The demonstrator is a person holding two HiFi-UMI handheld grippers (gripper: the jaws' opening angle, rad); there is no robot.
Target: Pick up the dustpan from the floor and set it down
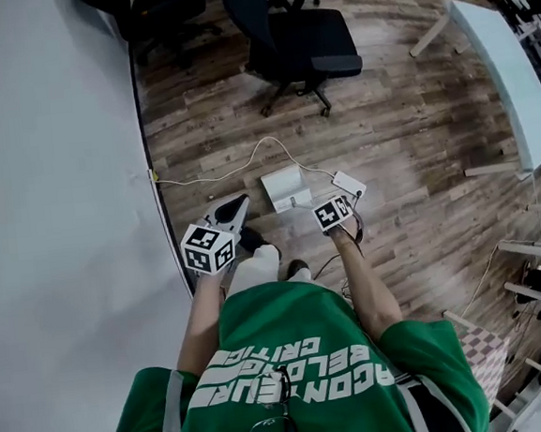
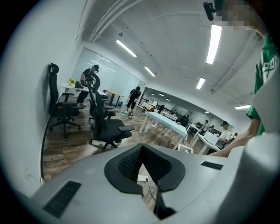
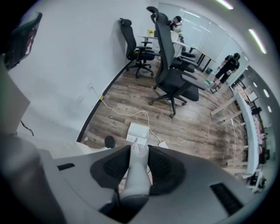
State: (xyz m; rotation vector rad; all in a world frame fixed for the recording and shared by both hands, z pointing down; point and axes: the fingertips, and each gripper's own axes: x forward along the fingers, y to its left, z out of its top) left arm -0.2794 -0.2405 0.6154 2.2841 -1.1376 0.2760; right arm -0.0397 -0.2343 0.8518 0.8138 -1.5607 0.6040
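White plastic box-shaped dustpan sits low over the wood-look plank floor in the head view, just ahead of the person's feet; a thin white cable runs from the white wall past it to a small white adapter brick just beside it. The right gripper points down right over the pan's near side, and the left gripper is off to the pan's left, near the wall base, apart from it. A black office chair stands further out and a long pale table is at the right edge. The green printed shirt fills the bottom of the view. Left gripper view – the left gripper has its jaws together at the tips with nothing between them, only floor showing through the gap behind; black office chairs and a pale table are beyond. Right gripper view – the right gripper is clamped on the dustpan's light grey upright handle, both black pads pressing its sides, jaws about half apart. The white pan hangs directly below the handle, by the cable. Can't tell whether the pan touches the floor or is just clear of it.
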